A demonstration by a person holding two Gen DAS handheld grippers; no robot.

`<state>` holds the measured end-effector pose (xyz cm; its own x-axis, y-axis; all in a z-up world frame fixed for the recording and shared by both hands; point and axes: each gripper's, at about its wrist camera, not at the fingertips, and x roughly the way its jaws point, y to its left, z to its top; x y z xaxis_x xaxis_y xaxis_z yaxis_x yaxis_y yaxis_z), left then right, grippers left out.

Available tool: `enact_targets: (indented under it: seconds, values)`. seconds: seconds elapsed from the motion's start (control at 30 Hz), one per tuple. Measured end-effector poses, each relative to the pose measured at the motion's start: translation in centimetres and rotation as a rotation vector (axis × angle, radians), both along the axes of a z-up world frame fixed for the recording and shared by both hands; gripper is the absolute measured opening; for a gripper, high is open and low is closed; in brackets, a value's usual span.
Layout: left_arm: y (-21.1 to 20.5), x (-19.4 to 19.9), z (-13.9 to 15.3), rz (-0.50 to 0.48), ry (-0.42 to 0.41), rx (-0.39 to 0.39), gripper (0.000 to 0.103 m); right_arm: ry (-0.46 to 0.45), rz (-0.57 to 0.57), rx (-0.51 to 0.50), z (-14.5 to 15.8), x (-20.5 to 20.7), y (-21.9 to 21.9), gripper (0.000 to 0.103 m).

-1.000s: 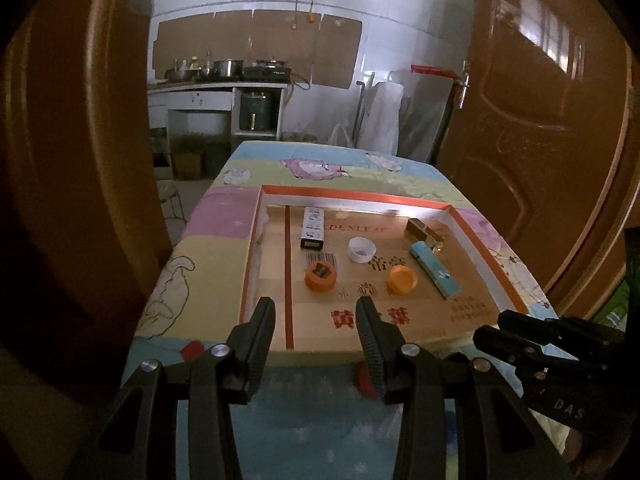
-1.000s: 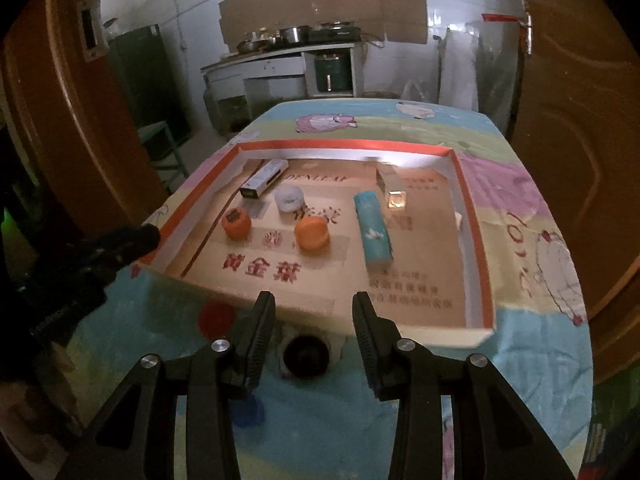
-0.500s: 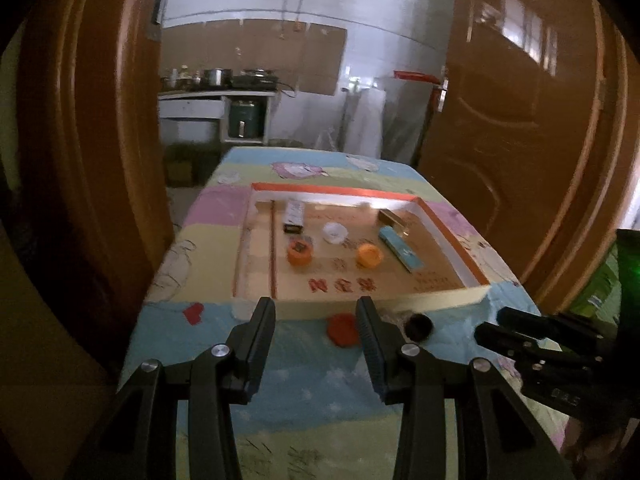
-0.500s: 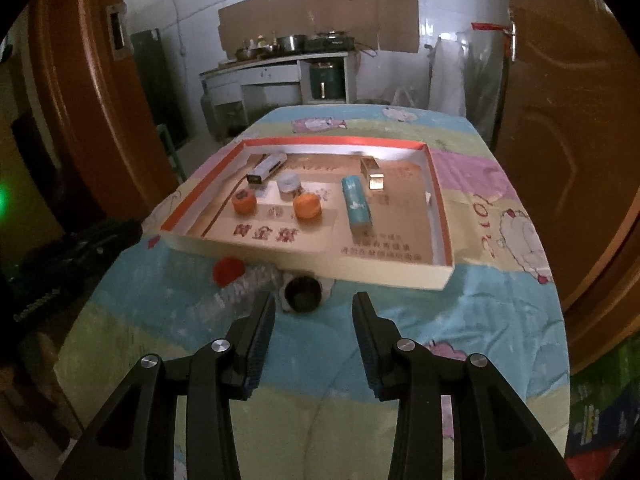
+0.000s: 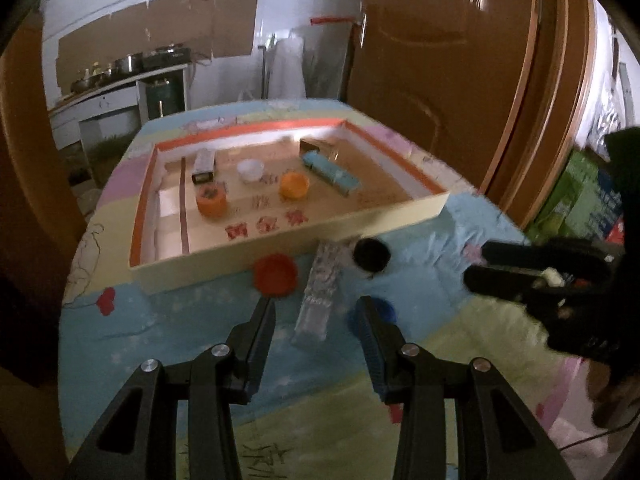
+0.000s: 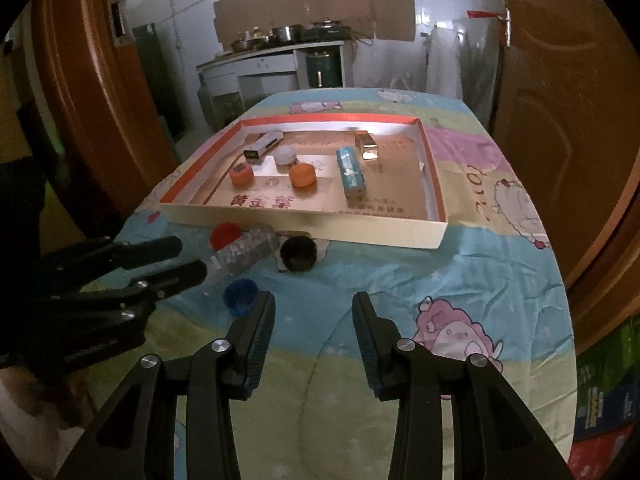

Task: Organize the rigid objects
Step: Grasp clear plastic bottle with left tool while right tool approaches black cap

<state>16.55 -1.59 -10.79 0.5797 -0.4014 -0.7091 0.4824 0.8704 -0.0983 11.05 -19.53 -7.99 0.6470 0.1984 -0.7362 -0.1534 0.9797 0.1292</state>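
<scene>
A shallow cardboard tray with an orange rim lies on the cartoon-print cloth. It holds two orange caps, a white cap, a teal box, a gold box and a black-and-white box. Loose in front of it lie a red cap, a clear plastic bottle, a black cap and a blue cap. My left gripper is open over the bottle's near end, not pressing it. My right gripper is open and empty above the cloth, right of the blue cap.
Brown wooden doors flank the table on both sides. A kitchen counter with pots stands beyond its far end. Green cartons sit on the floor at the right.
Both grippers have drawn back from the tray, so the loose caps and bottle now show in front of it. The left gripper rolled, sank and came over the bottle.
</scene>
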Motion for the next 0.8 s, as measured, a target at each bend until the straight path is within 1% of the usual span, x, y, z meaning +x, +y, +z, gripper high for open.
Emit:
enact_targets:
  seconds: [0.23,0.37,0.4,0.47,0.5,0.57,0.67,0.73,0.8]
  values:
    - [-0.7,1.0,-1.5,-0.028,0.041,0.040,0.042,0.018,-0.013,0.021,-0.8,0.3,-0.5,0.041]
    - [-1.1,1.7,-2.3,-0.032,0.069,0.061,0.036,0.028,-0.012,0.023,-1.2,0.3,-0.7,0.041]
    - [-1.1,1.8,-2.2,-0.029,0.066,0.054,0.035,0.030,-0.012,0.024,-1.3,0.4,-0.7,0.041]
    - [-1.0,2.2,-2.2,-0.031,0.076,0.033,0.028,0.036,-0.015,0.029,-1.6,0.5,-0.8,0.041]
    - [-1.0,2.4,-2.3,-0.022,0.082,0.030,0.026,0.039,-0.015,0.031,-1.7,0.6,-0.9,0.041]
    - [-0.9,2.4,-2.3,-0.022,0.083,0.016,0.026,0.044,-0.014,0.035,-1.9,0.7,-0.8,0.041]
    - [-0.8,1.9,-1.9,-0.022,0.059,0.013,0.024,0.054,-0.011,0.039,-2.3,0.9,-0.7,0.041]
    - [-0.7,1.1,-1.2,-0.023,0.011,-0.002,0.022,0.062,-0.007,0.051,-2.5,1.2,-0.6,0.041]
    - [-0.6,0.5,-0.9,-0.016,-0.013,-0.004,0.021,0.066,-0.002,0.062,-2.5,1.7,-0.4,0.041]
